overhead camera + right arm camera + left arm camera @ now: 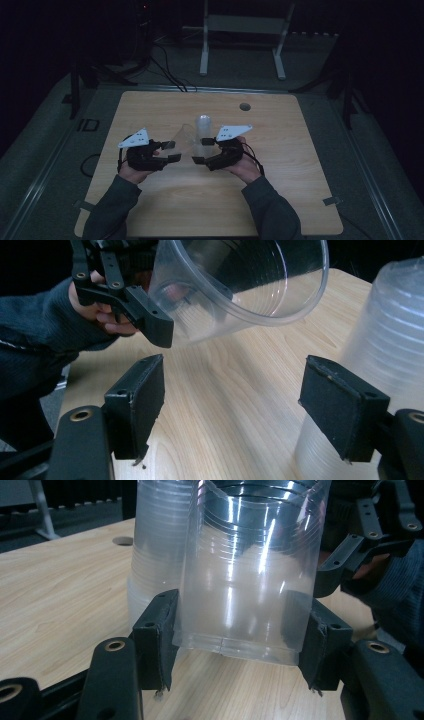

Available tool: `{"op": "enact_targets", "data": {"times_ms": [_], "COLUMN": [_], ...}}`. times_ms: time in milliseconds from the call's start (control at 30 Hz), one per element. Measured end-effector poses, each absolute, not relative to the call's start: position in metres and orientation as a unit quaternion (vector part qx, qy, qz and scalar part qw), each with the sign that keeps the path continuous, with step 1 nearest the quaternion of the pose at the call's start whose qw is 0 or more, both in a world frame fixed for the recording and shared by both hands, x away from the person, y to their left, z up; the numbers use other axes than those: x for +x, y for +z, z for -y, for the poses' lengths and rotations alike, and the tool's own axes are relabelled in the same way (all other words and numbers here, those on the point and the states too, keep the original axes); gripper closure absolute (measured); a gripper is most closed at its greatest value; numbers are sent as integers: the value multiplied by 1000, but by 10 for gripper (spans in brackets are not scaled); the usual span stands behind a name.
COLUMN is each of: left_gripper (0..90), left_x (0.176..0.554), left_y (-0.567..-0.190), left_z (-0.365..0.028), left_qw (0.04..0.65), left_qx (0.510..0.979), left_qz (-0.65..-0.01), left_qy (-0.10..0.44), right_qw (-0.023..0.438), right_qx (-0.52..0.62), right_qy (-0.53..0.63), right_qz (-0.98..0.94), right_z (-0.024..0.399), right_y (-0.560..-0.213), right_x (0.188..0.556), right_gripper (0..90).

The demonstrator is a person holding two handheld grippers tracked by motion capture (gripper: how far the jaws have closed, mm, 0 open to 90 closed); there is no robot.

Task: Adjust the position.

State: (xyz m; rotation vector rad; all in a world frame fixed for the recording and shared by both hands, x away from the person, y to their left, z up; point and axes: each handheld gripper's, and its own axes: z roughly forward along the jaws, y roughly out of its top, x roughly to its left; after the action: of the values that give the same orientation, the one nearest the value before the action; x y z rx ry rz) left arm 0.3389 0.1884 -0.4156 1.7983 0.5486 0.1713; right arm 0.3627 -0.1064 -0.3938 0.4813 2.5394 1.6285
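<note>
My left gripper [170, 151] is shut on the base of a single clear plastic cup [184, 137], which it holds tilted just above the wooden table [280, 165]. In the left gripper view both pads [157, 635] press on the cup [245, 580] near its bottom. An upright stack of clear cups [203, 129] stands just beyond it. My right gripper [202, 150] sits beside that stack with its jaws apart. In the right gripper view nothing lies between the pads [137, 400]. There the stack [390, 340] rises behind the right-hand pad, and the held cup [240, 280] hangs above in the left gripper [145, 315].
A round cable hole [244, 106] sits near the table's far edge. A white metal stand [240, 30] and dark cables [165, 70] are on the floor beyond. Bare wood stretches to the right of and in front of my hands.
</note>
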Motion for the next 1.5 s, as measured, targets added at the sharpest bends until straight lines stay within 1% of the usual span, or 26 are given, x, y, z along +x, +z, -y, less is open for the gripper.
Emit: {"op": "enact_targets", "data": {"times_ms": [367,667,800,933,1333,1400,1433,1500], "left_gripper": [413,413,413,413,412,412,412,412], "left_x": [338,337,337,336,335,335,335,335], "left_y": [-415,-416,-417,-417,-417,-417,-417,-417], "left_z": [-187,-182,-179,-177,-172,-171,-171,-171], "left_qw": [604,606,608,615,621,620,620,621], "left_qx": [758,758,757,754,752,753,753,753], "left_qz": [-234,-230,-227,-222,-214,-213,-212,-211], "left_qy": [71,72,69,64,57,57,57,56], "right_qw": [9,-5,-27,-38,-52,-51,-50,-47], "right_qx": [165,173,175,174,174,174,172,173], "right_qy": [565,588,608,619,642,642,645,645], "right_qz": [-808,-790,-774,-765,-745,-745,-743,-742], "right_z": [104,105,105,103,97,97,97,97], "right_y": [-390,-389,-390,-390,-390,-390,-389,-389], "right_x": [365,367,368,369,370,370,370,369], "right_gripper": [254,255,254,247,237,242,267,284]}}
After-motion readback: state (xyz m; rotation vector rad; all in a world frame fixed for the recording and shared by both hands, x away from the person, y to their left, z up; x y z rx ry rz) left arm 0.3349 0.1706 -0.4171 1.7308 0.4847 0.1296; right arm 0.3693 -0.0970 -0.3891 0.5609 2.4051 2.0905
